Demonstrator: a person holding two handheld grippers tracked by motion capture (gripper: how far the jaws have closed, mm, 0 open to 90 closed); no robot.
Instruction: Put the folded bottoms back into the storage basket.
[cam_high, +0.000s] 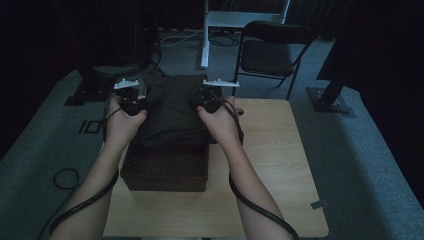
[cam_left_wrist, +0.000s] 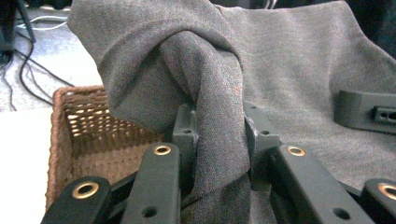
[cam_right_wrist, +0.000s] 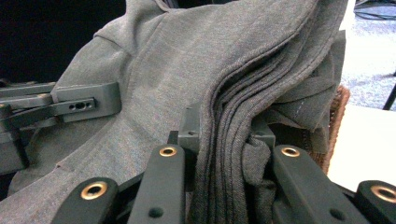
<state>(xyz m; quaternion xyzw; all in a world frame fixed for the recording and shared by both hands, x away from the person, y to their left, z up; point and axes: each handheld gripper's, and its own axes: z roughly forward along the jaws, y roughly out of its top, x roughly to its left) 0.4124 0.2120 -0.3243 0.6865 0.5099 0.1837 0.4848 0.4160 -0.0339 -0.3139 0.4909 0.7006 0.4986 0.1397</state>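
Observation:
A folded grey cloth (cam_high: 174, 107) hangs between both grippers over the far end of a brown wicker basket (cam_high: 165, 172) on the wooden table (cam_high: 270, 170). My left gripper (cam_high: 132, 102) is shut on the cloth's left edge; a bunched fold of cloth (cam_left_wrist: 219, 121) is pinched between its jaws, with the basket (cam_left_wrist: 84, 130) below left. My right gripper (cam_high: 210, 102) is shut on the right edge, where several stacked layers of cloth (cam_right_wrist: 229, 140) run between the jaws. The other gripper (cam_right_wrist: 60, 107) shows across the cloth.
A black folding chair (cam_high: 272, 52) and a white desk leg (cam_high: 205, 35) stand beyond the table. Cables trail on the grey carpet (cam_high: 65, 177) at the left. The bare table top extends right of the basket.

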